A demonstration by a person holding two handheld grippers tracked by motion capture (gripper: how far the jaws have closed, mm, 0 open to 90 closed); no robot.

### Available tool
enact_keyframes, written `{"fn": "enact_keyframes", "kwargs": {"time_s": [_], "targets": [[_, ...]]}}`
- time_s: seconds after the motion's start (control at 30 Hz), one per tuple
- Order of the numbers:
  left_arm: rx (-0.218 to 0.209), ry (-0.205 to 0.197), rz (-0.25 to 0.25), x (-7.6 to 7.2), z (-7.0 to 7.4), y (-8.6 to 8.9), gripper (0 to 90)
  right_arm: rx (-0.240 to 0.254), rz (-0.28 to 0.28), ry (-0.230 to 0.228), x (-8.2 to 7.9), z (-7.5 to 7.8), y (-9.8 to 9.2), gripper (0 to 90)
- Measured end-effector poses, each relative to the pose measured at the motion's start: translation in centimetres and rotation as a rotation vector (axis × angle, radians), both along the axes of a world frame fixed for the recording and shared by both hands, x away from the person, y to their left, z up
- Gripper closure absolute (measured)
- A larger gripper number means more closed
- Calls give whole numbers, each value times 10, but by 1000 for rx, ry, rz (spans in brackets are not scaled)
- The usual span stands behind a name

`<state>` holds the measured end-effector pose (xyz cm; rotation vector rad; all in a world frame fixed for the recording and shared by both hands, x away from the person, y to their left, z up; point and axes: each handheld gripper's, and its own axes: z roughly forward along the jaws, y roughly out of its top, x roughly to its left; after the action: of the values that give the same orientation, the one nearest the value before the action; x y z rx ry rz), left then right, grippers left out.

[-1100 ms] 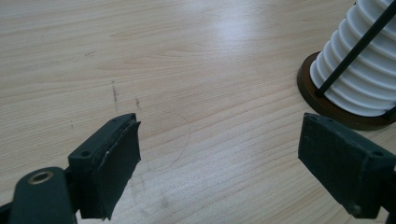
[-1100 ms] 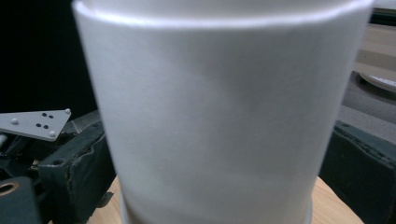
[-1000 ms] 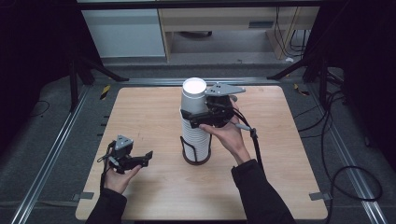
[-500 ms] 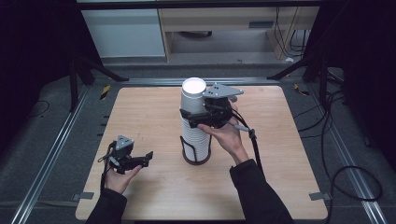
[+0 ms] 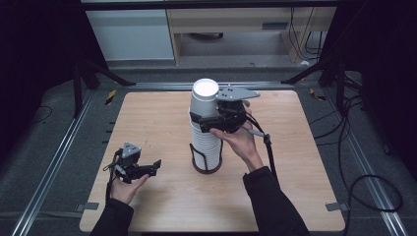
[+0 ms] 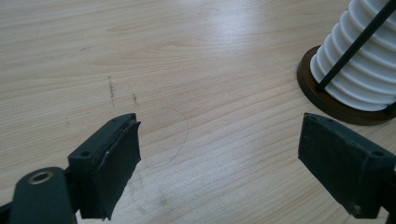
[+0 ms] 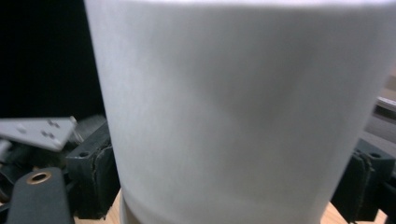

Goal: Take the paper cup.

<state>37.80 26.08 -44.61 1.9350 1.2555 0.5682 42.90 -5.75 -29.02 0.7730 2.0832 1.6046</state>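
A light wooden desk stood at the centre of the high view, ringed by dark floor and metal rails, with pale cabinets along the upper edge. At the middle of the frame a stack of white paper cups rose upright from a dark round holder with thin black rods. The right claw, entering from the lower right, was closed on the top cup, its jaws pressed against opposite sides of the cup wall; in the right gripper view that cup sat between the two jaws. The left claw, in the lower left of the high view, was held just above the desk, jaws spread wide and holding nothing. In the left gripper view the stack and holder appeared at the upper right.
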Motion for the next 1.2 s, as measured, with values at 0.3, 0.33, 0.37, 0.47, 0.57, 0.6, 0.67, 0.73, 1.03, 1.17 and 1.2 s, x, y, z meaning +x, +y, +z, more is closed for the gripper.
{"fn": "enact_keyframes", "kwargs": {"time_s": [0.3,0.33,0.37,0.47,0.57,0.6,0.67,0.73,1.03,1.17,1.2], "targets": [[1,1,-1,0,0,-1,122,-8,11,-5,-2,14,-2,150],[0,1,-1,0,0,0,122,-15,13,-11,-2,16,-2,151],[0,1,-1,0,0,0,122,-15,13,-11,-2,16,-2,151],[-1,0,1,0,1,0,122,-17,13,-28,-3,26,-2,154],[-1,-1,0,-1,1,0,122,-10,13,-40,-4,34,-3,154],[-3,0,0,-1,1,0,122,-10,13,-40,-4,34,-3,154],[-3,1,-2,-1,1,0,122,-2,16,-49,-5,41,-4,154],[-5,1,-2,-1,1,0,122,0,16,-49,-5,42,-5,154],[-6,2,-7,-1,2,0,123,7,10,-102,-12,66,-12,155],[-6,4,-11,-1,2,0,124,15,6,-125,-17,77,-18,156],[-6,5,-10,-1,2,-1,124,20,4,-134,-20,81,-22,156]]}}
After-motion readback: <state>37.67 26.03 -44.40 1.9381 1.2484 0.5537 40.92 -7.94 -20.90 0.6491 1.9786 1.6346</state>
